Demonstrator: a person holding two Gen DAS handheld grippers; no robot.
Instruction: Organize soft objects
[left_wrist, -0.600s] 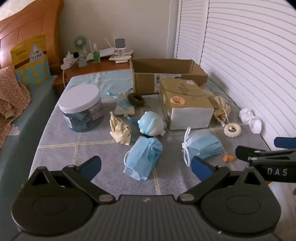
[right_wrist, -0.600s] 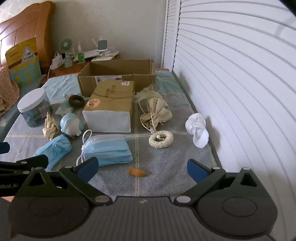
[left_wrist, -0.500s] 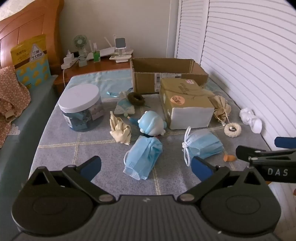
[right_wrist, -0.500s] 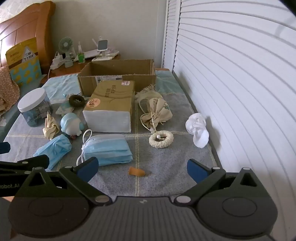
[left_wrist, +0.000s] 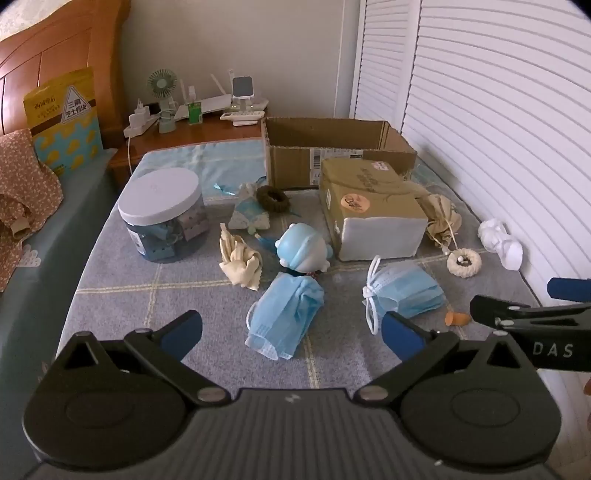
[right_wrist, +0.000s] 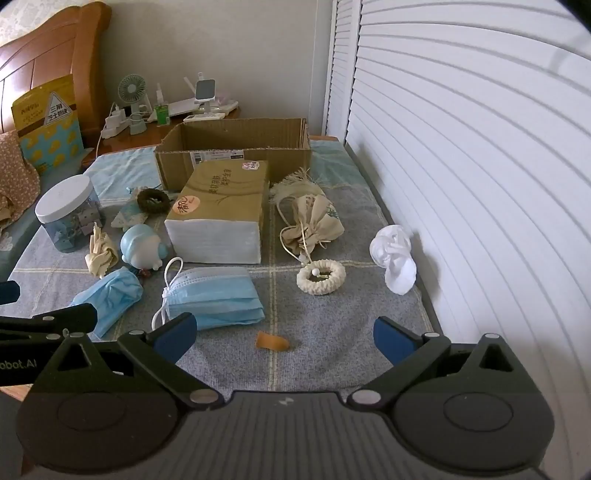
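Soft things lie scattered on a grey checked bedspread (left_wrist: 122, 295). Two blue face masks (left_wrist: 286, 314) (left_wrist: 406, 295) lie nearest, also seen in the right wrist view (right_wrist: 107, 299) (right_wrist: 214, 299). Behind them are a blue plush toy (left_wrist: 303, 249), a cream cloth knot (left_wrist: 240, 260), a beige drawstring pouch (right_wrist: 314, 225), a cream knitted ring (right_wrist: 321, 277), a white crumpled cloth (right_wrist: 395, 254) and a brown scrunchie (left_wrist: 273, 197). My left gripper (left_wrist: 291, 328) is open and empty above the near masks. My right gripper (right_wrist: 284, 332) is open and empty over a small orange piece (right_wrist: 271, 341).
An open cardboard box (left_wrist: 332, 155) stands at the back with a wrapped tissue pack (left_wrist: 369, 210) in front of it. A clear jar with a white lid (left_wrist: 162, 218) stands at the left. White louvred doors (right_wrist: 461, 147) line the right side. A nightstand (left_wrist: 192, 125) holds small devices.
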